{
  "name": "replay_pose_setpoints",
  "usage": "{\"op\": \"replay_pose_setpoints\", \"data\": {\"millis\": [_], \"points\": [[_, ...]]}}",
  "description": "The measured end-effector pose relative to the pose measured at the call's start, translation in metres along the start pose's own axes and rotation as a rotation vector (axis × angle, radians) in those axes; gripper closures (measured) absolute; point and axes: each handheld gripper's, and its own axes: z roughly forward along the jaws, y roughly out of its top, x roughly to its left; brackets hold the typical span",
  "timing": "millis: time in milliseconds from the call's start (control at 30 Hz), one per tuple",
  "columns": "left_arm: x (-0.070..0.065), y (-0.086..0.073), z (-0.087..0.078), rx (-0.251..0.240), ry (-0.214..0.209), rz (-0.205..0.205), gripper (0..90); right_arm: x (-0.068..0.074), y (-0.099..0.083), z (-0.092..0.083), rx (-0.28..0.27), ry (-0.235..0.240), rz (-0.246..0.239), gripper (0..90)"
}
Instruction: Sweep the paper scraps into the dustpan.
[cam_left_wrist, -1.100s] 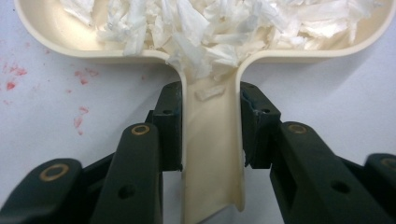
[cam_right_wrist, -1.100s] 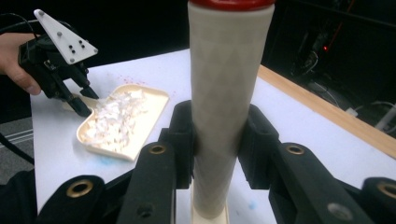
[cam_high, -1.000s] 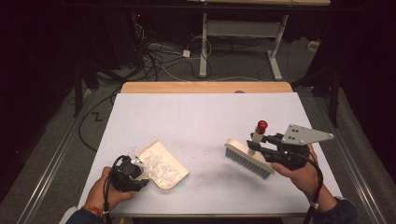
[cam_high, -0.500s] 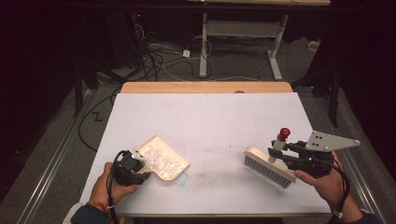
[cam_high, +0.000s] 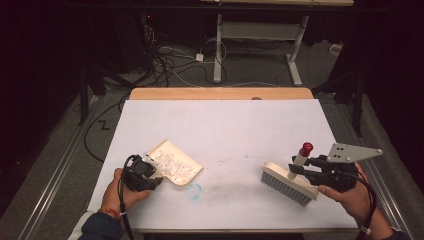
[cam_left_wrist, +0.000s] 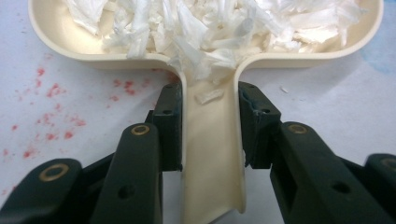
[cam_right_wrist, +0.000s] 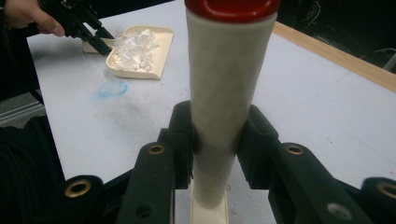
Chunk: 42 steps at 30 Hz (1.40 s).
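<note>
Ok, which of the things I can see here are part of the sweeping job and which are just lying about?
In the job:
- dustpan full of white shreds, its handle clamped by the left gripper
- brush, its red-capped handle clamped by the right gripper

Just there:
- blue mark on the table
- red specks on the tabletop
- cables on the floor behind

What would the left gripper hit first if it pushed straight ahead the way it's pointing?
The left gripper already clamps the dustpan handle; straight ahead lies the dustpan's tray with its shredded white scraps.
</note>
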Motion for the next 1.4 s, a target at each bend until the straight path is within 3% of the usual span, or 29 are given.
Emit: {"op": "replay_pose_setpoints", "data": {"millis": [200,233,333,500,600,633,667,933,1067,1233,1300,1400], "points": [[0.005,0.004,0.002,-0.017,0.048,-0.039,63.2,-0.002,0.000,0.003,-0.010,-0.017,0.004,70.0],[0.008,0.004,0.002,-0.035,0.053,-0.064,63.1,-0.003,0.001,0.004,-0.011,-0.017,0.006,69.9],[0.007,0.004,0.003,-0.032,0.055,-0.071,63.0,-0.004,0.001,0.005,-0.015,-0.031,0.015,69.7],[-0.001,0.003,0.003,-0.057,0.039,-0.106,55.0,-0.009,0.004,0.013,-0.026,-0.067,0.036,68.9],[-0.011,0.003,0.004,-0.058,-0.010,-0.116,45.8,-0.014,0.005,0.016,-0.031,-0.086,0.045,68.2],[-0.015,0.002,0.004,-0.061,-0.008,-0.117,44.7,-0.016,0.005,0.017,-0.030,-0.093,0.051,67.7],[-0.022,0.002,0.003,-0.061,-0.013,-0.105,44.2,-0.017,0.006,0.019,-0.030,-0.106,0.049,67.3],[-0.034,-0.003,-0.003,-0.090,-0.002,-0.078,40.0,-0.027,0.010,0.026,-0.022,-0.152,0.054,65.0],[-0.041,-0.006,-0.008,-0.109,0.001,-0.050,38.5,-0.039,0.011,0.031,-0.016,-0.186,0.091,63.5],[-0.047,-0.013,-0.013,-0.137,-0.014,-0.012,37.6,-0.051,0.012,0.038,-0.021,-0.205,0.133,63.1],[-0.048,-0.014,-0.014,-0.139,-0.059,0.015,39.3,-0.056,0.013,0.043,-0.020,-0.215,0.150,63.0],[-0.051,-0.014,-0.016,-0.157,-0.066,0.049,38.1,-0.059,0.015,0.049,-0.020,-0.228,0.155,62.8]]}}
